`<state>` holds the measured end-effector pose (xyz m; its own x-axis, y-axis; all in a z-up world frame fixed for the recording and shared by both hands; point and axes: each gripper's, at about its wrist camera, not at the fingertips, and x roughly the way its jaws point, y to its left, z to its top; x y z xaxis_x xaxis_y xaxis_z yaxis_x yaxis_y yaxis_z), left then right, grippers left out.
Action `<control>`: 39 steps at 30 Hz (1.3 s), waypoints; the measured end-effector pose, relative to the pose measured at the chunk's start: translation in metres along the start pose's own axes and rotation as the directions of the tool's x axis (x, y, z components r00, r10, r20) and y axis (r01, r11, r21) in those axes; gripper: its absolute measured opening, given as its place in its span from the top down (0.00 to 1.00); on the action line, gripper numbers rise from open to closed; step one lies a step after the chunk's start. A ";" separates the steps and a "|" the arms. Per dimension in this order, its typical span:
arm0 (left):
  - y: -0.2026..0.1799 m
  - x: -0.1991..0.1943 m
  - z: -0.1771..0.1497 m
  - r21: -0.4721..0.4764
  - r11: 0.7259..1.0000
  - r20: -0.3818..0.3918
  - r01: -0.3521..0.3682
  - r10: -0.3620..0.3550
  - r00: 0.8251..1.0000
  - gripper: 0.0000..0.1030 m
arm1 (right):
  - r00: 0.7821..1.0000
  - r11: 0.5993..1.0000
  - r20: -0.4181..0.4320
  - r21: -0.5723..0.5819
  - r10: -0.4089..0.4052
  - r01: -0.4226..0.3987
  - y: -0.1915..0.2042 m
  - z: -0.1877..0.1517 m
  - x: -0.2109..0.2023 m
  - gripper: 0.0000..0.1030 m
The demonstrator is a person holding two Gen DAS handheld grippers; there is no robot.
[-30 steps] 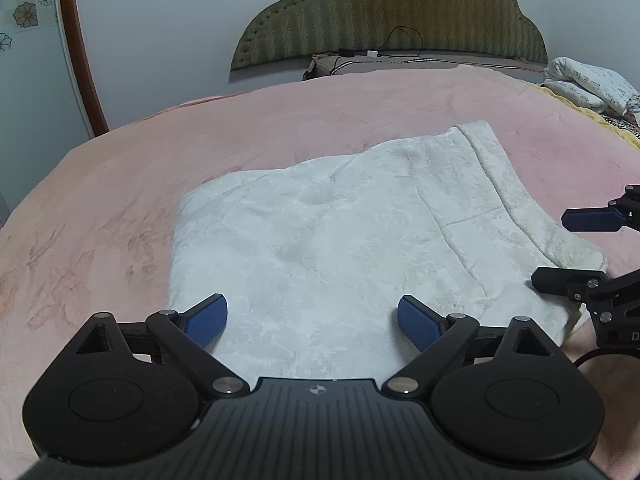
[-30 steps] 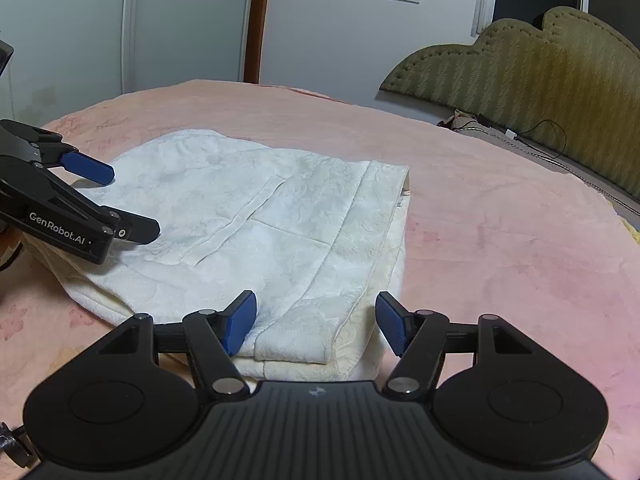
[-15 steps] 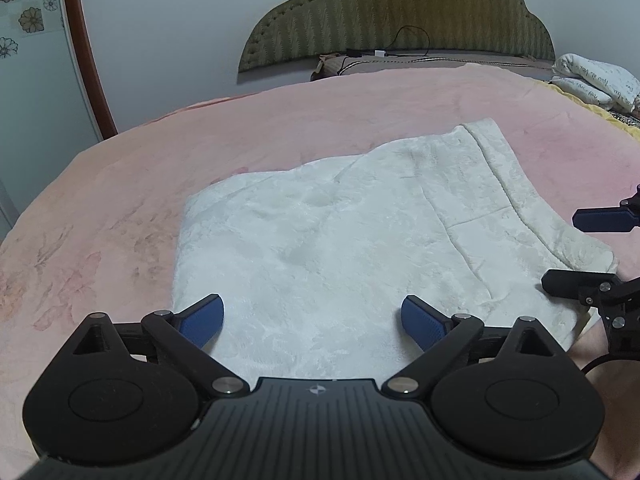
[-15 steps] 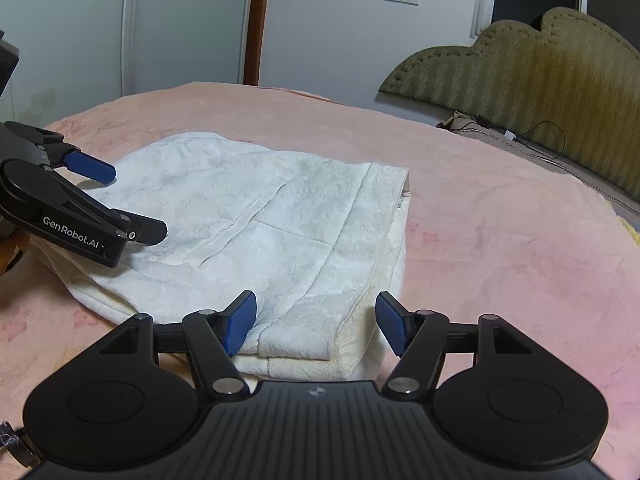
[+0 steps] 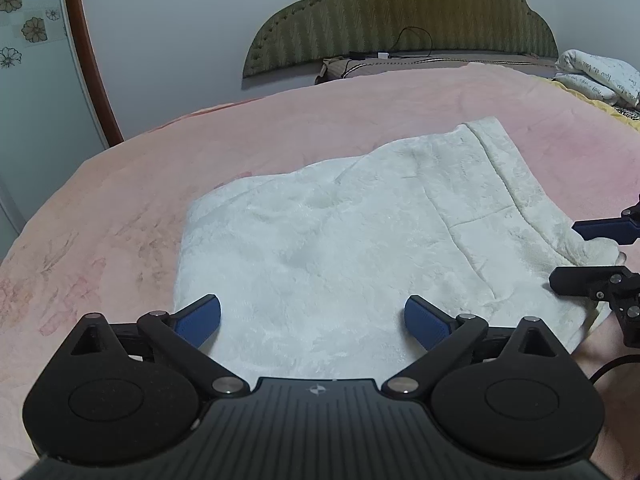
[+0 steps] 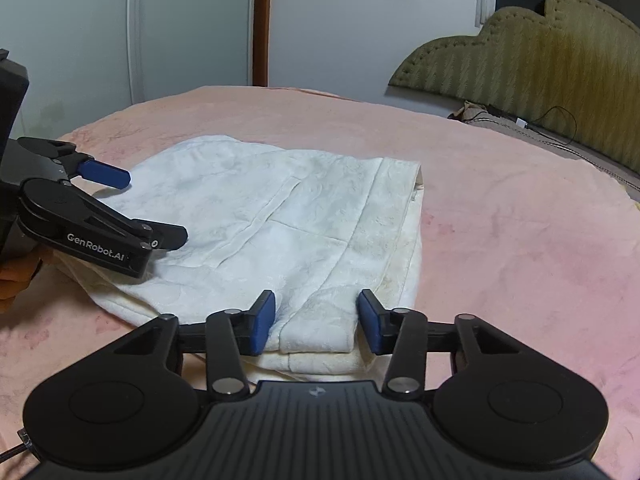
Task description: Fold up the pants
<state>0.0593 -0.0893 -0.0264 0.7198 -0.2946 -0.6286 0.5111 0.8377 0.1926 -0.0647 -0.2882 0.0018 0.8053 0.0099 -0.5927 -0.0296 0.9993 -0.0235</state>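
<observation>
White folded pants (image 5: 360, 220) lie flat on the pink bed cover (image 5: 120, 200). My left gripper (image 5: 312, 312) hovers over their near edge, jaws wide and still opening, nothing held. It shows from the side in the right wrist view, left gripper (image 6: 152, 206), above the pants' left end. My right gripper (image 6: 316, 312) is at the near right corner of the pants (image 6: 280, 208); its jaws are closing with the folded layers between the blue pads, which do not visibly squeeze the cloth. The right gripper (image 5: 588, 254) also appears at the left wrist view's right edge.
A green padded headboard (image 5: 400, 12) stands beyond the bed with a cable (image 5: 416, 40) along its foot. Folded white bedding (image 5: 600, 76) lies at the far right. Pink cover (image 6: 500, 220) stretches bare to the right of the pants. Walls and a door frame (image 6: 260, 20) stand behind.
The right gripper's jaws have narrowed around the pants' near corner. The left gripper's jaws have spread slightly wider. Neither hand has shifted.
</observation>
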 end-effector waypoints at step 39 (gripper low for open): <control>0.108 0.040 0.001 -0.399 0.864 -0.048 0.305 -0.352 0.935 0.02 | 0.991 0.947 0.015 0.294 0.131 -0.130 -0.054 0.005 0.059 0.00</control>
<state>0.1439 -0.0109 -0.0297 0.4700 -0.5483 -0.6917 0.4738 0.8179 -0.3264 -0.0122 -0.3415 -0.0279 0.8035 0.1416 -0.5782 0.0414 0.9557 0.2915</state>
